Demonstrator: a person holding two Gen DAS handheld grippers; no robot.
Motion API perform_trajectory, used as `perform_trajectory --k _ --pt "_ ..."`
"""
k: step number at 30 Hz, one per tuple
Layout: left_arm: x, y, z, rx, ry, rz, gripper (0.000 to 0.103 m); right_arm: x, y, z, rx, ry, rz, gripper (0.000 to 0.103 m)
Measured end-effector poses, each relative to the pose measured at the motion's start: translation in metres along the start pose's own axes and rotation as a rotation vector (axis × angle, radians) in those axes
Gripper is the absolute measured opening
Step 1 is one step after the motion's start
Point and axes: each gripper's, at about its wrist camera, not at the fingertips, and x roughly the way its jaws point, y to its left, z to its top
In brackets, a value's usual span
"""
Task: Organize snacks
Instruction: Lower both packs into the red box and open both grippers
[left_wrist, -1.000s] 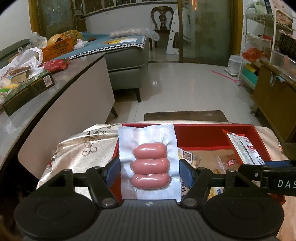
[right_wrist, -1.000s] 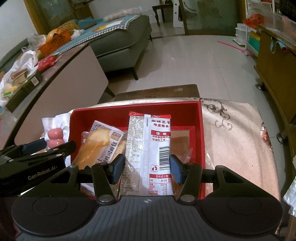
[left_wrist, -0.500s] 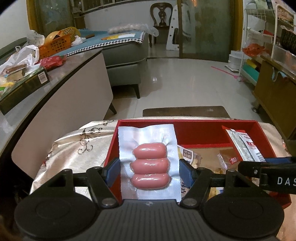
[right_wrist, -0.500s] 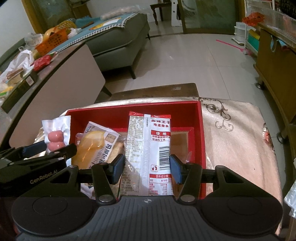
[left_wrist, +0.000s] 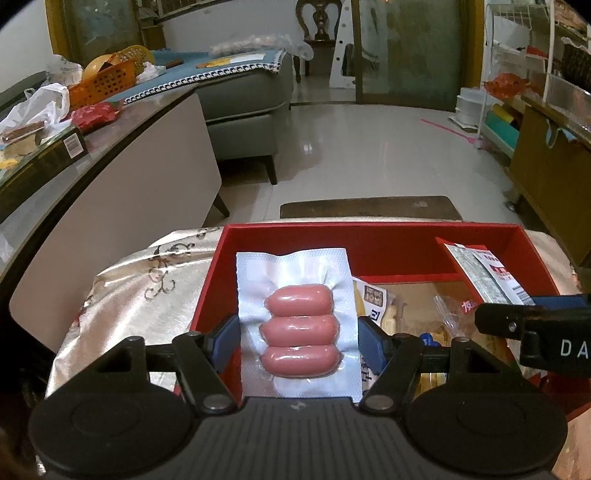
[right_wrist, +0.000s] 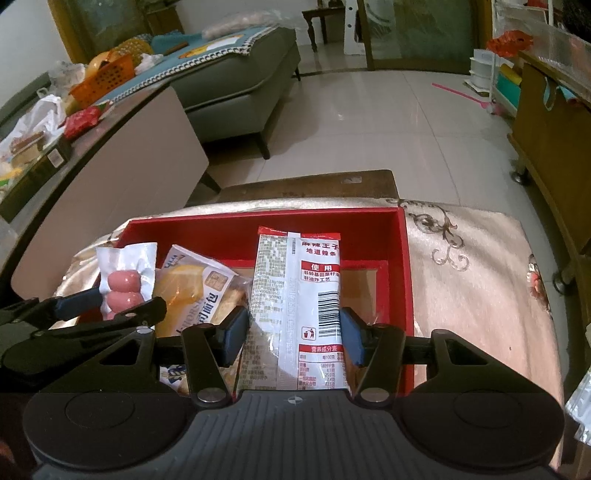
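So: sausage pack (left_wrist: 299, 325) clamped in left tongs (left_wrist: 297, 341) over red box (left_wrist: 369, 240) at its 9 o'clock side; spicy-strip packet (right_wrist: 295, 295) gripped in right tongs (right_wrist: 291, 332) above the middle. Bread pack (right_wrist: 195, 288) lies inside, box on clothed bench (right_wrist: 480, 280).
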Motion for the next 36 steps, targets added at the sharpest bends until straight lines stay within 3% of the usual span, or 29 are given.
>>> perform_trajectory --k 10,36 --pt "0.005 -0.002 0.0 0.007 0.029 -0.01 0.062 0.002 0.003 0.001 -0.014 -0.003 -0.001 0.064" --pt "0.0 -0.005 0.001 0.035 0.014 0.008 0.062 -0.001 0.013 0.001 -0.057 0.001 0.003 0.068"
